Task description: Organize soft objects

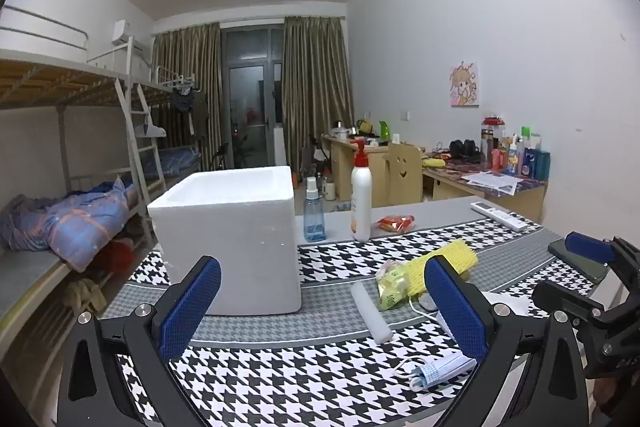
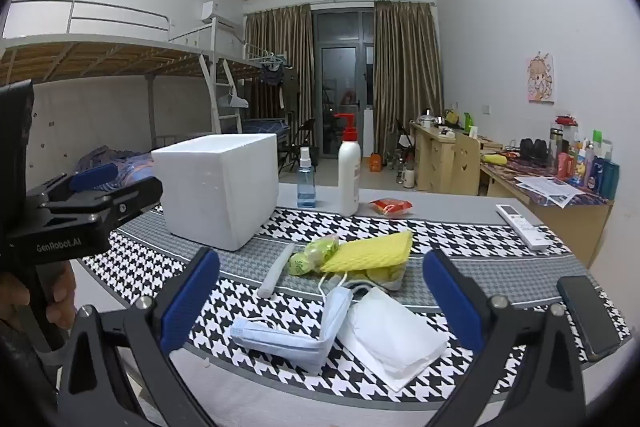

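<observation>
Both claws stand wide open above the near edge of the tabletop [image 2: 500,269], nothing between their pads: the left claw [image 1: 320,307] faces the white foam box [image 1: 232,239] toward the far left corner, the right claw [image 2: 320,301] hovers over a blue face mask [image 2: 288,335] and a folded white cloth [image 2: 394,339] lying just beside each other. Behind them sit a yellow foam net [image 2: 372,253] and what may be bagged green balls [image 2: 316,255], with a white foam stick [image 2: 276,271] between these and the box.

Dim, cool indoor light; sharp centre, fisheye-bent, dark-vignetted edges.
</observation>
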Demonstrator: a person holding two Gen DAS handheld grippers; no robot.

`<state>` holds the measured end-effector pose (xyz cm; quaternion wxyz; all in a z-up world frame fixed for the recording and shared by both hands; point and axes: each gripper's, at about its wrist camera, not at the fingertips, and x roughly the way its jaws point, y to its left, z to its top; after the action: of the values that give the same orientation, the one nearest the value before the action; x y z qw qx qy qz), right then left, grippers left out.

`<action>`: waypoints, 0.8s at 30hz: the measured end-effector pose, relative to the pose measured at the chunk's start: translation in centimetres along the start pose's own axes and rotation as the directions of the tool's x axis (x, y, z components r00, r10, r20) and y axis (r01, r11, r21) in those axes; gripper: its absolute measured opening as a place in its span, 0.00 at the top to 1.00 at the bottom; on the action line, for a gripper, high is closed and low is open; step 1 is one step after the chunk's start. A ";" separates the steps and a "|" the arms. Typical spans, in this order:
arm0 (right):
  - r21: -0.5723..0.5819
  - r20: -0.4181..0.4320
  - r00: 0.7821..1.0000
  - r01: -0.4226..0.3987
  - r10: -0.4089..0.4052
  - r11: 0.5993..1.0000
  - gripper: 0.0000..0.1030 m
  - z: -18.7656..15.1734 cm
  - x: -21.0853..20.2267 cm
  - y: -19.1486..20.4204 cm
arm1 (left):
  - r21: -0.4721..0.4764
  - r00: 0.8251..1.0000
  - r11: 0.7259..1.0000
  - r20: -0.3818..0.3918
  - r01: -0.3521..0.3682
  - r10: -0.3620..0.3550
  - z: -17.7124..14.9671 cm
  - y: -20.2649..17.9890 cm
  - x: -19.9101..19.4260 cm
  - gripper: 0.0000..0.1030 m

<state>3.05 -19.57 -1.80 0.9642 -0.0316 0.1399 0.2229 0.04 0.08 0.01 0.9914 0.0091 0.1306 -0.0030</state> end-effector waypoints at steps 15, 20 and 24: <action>0.042 0.025 1.000 -0.001 0.000 0.999 0.00 0.6 -0.6 -0.3 | 0.003 1.000 1.000 -0.002 0.022 -0.022 0.3 -0.3 0.1 0.01; 0.060 0.018 1.000 0.003 -0.004 0.998 0.00 0.7 -0.5 -0.8 | -0.003 1.000 1.000 -0.002 0.024 -0.024 0.3 0.0 -0.1 0.01; 0.055 0.017 0.999 0.038 -0.039 0.998 0.00 0.6 -0.4 -0.8 | 0.012 1.000 1.000 -0.003 0.009 -0.009 0.3 -0.3 0.1 0.01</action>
<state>3.26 -20.40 -1.13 0.9701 -0.0061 0.1365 0.2007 0.16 -0.21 0.24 0.9911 0.0145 0.1320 -0.0082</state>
